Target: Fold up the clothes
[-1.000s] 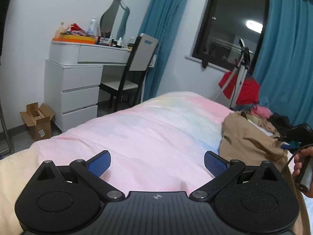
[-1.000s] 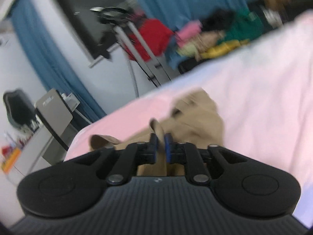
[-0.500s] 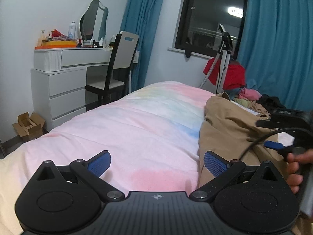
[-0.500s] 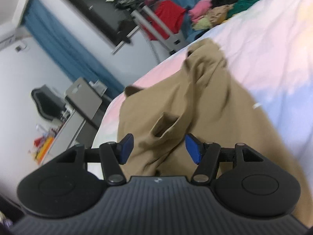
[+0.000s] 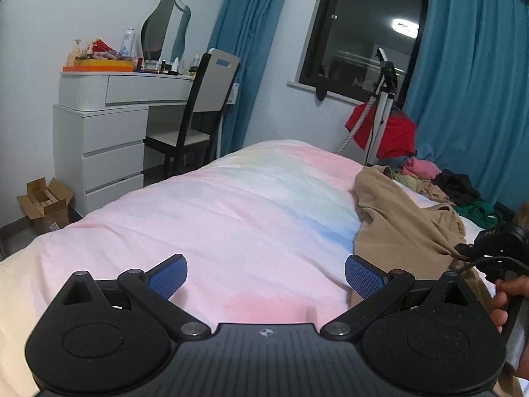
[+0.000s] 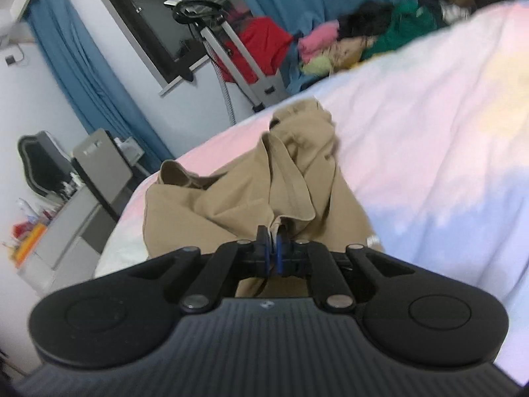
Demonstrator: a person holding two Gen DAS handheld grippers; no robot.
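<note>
Left gripper (image 5: 266,276): foremost in the left wrist view; jaws spread wide, blue pads (image 5: 167,279) far apart and holding nothing; it hangs over bare pink bedding
Right gripper (image 6: 273,250): jaws clenched on a fold at the near edge of the tan garment (image 6: 251,195); a sliver of cloth shows between the blue pads; seen from the left wrist view, it sits at the right edge, gripped by a bare hand (image 5: 507,301), with a black cable looping off it
Garment position: crumpled on the bed (image 5: 231,205), to the right of the left gripper and well apart from its pads; cloth pulled into taut creases toward the right gripper
Garment axis: long axis runs from the clamped near end away toward the far edge of the bed; the far end bunches into a raised, folded peak; which end is which I cannot tell
Beyond the bed: heap of mixed clothes (image 5: 443,185); metal stand (image 5: 380,112) with a red cloth (image 5: 393,132) behind it; blue curtains (image 5: 472,82) and dark window (image 5: 363,33); white dresser (image 5: 102,132) and chair (image 5: 195,122) at left
</note>
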